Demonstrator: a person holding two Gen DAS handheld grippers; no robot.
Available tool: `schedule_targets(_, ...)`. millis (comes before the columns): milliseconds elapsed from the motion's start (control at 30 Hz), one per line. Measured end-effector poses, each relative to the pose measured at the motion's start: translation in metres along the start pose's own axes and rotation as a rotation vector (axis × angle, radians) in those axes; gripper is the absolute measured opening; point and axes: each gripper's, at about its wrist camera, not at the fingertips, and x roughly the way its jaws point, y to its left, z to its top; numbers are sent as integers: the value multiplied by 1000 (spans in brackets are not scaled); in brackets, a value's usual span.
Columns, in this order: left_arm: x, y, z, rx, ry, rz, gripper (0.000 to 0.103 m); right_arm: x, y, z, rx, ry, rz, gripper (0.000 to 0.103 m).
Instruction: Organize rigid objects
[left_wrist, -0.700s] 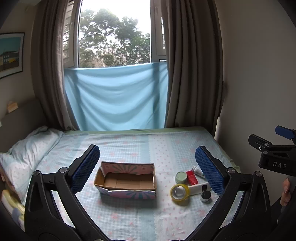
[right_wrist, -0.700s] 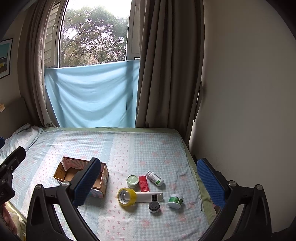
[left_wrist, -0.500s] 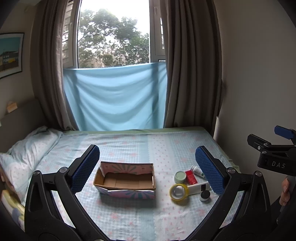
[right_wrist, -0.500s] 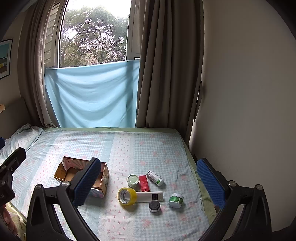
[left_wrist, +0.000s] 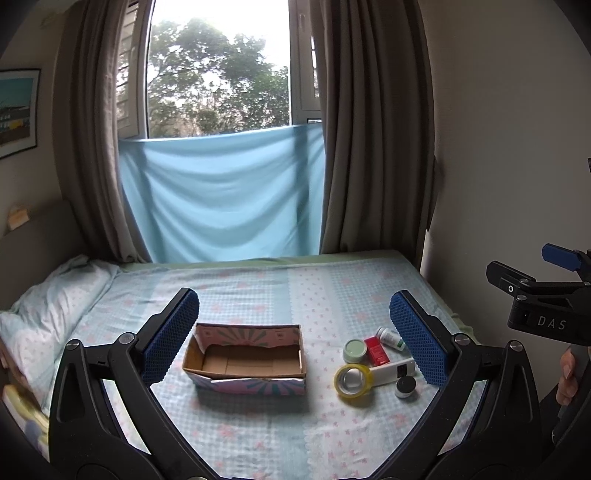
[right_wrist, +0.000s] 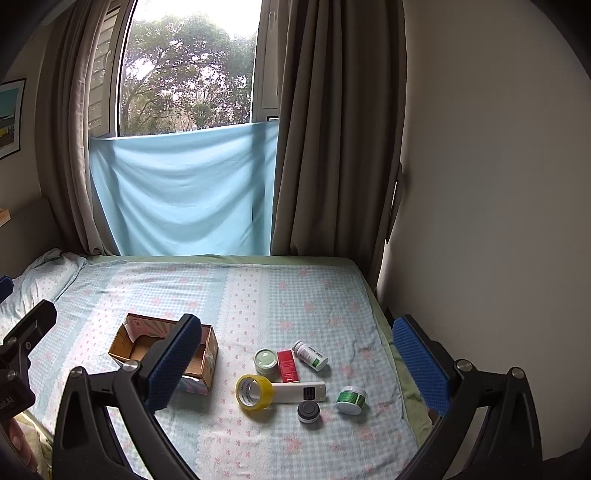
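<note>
Both the left gripper (left_wrist: 293, 338) and the right gripper (right_wrist: 297, 363) are hovering wide apart and empty above the bed (right_wrist: 258, 291), where the small things are lying close together to the right of the open cardboard box (right_wrist: 207, 350). The yellow tape roll (right_wrist: 255, 391) is leaning against the white remote (right_wrist: 299, 392); it is probably light and stiff (the smooth side may slip), so I would pinch through its ring. The green-lidded jar (right_wrist: 351, 398) looks hard and easy to squeeze across its lid.

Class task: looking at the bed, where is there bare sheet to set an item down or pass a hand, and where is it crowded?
Free: the sheet between the cardboard box and the blue cloth, and the strip between box and yellow tape roll. Crowded: tape, white remote, red box, pale green jar, white bottle, dark cap and green-labelled jar cluster together.
</note>
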Motion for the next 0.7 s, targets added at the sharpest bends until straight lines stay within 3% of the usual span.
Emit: schedule_targets(700,4,-4,-2,28,0,-75,103,0,6,1,1,5,-5,103)
